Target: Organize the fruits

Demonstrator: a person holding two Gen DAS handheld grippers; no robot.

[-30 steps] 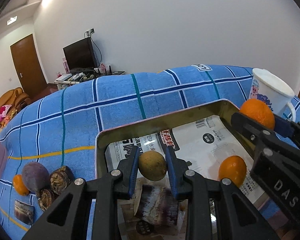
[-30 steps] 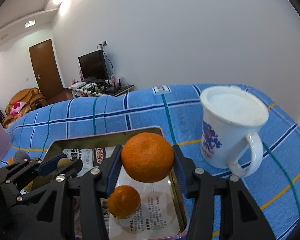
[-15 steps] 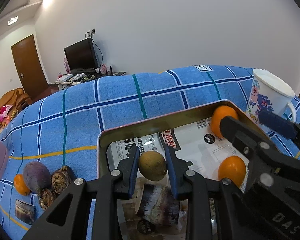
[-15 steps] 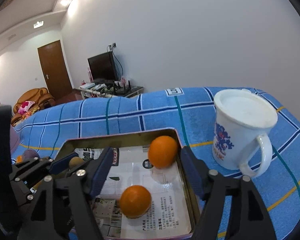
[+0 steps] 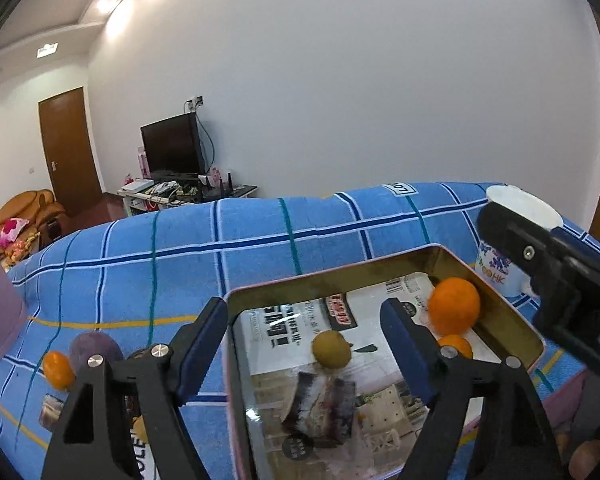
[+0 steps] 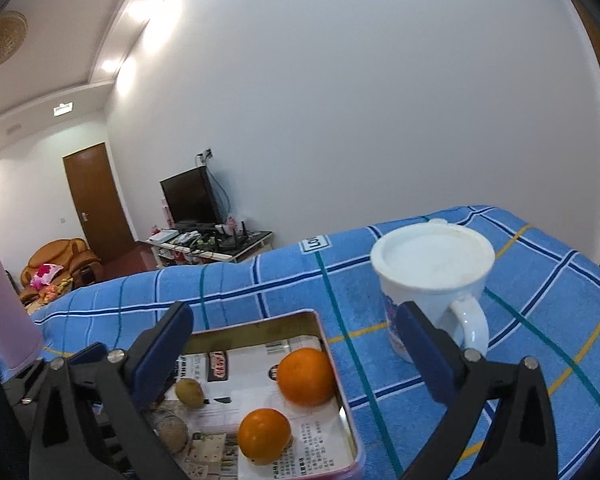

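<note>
Right gripper (image 5: pixel 556 264) partly hides white mug (image 5: pixel 500 268)

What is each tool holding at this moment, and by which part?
Nothing is held. The left tool and the right tool are both open; the yellow-green fruit and two oranges lie in the tin tray.

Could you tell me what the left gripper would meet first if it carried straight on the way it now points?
Probably the brownish fruit lying in the tin: it sits between the open jaws of the left gripper, just ahead, though depth is hard to judge.
</note>
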